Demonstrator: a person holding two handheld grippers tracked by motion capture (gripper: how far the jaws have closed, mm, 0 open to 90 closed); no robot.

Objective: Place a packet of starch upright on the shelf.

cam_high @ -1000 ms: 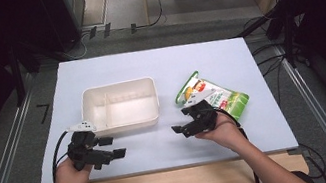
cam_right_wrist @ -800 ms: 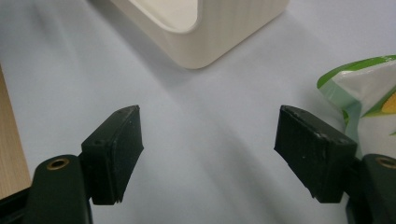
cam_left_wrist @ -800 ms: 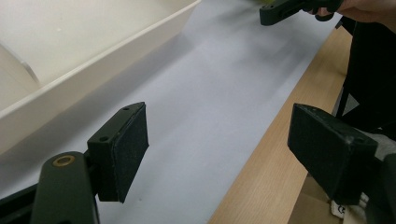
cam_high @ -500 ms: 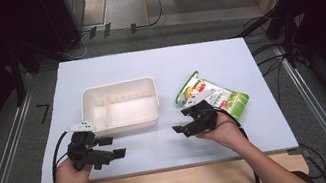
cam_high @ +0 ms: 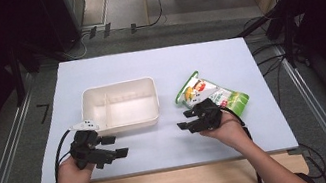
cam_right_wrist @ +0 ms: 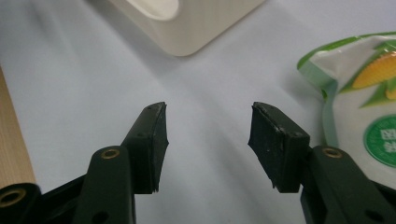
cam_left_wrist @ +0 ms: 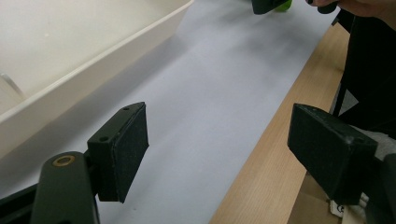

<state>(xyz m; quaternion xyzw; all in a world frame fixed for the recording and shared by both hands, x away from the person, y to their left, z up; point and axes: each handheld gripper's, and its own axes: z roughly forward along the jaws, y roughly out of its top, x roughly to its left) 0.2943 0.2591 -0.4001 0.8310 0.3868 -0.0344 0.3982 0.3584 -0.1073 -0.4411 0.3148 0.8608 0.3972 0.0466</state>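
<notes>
Not much has shifted since a second ago: both my hands sit in the same spots and the snack pouch [cam_high: 212,94] hasn't budged. The one real change is my right gripper [cam_high: 189,119], whose jaws have just been closing in. They're still apart, with bare counter [cam_high: 156,62] between them and nothing pinched.

My right hand [cam_high: 228,128] comes up from the bottom right of the high view, its gripper pointing left, right at the pouch's lower left side. In the right gripper view the pouch [cam_right_wrist: 362,98] sits just off the right-hand jaw.

My left gripper [cam_high: 115,146] is at lower left, jaws wide apart and empty, aimed right along the counter's near edge, just below the white divided tray [cam_high: 120,105].

The pouch lies flat right of center, long axis running from upper left to lower right, green edge toward the tray.
</notes>
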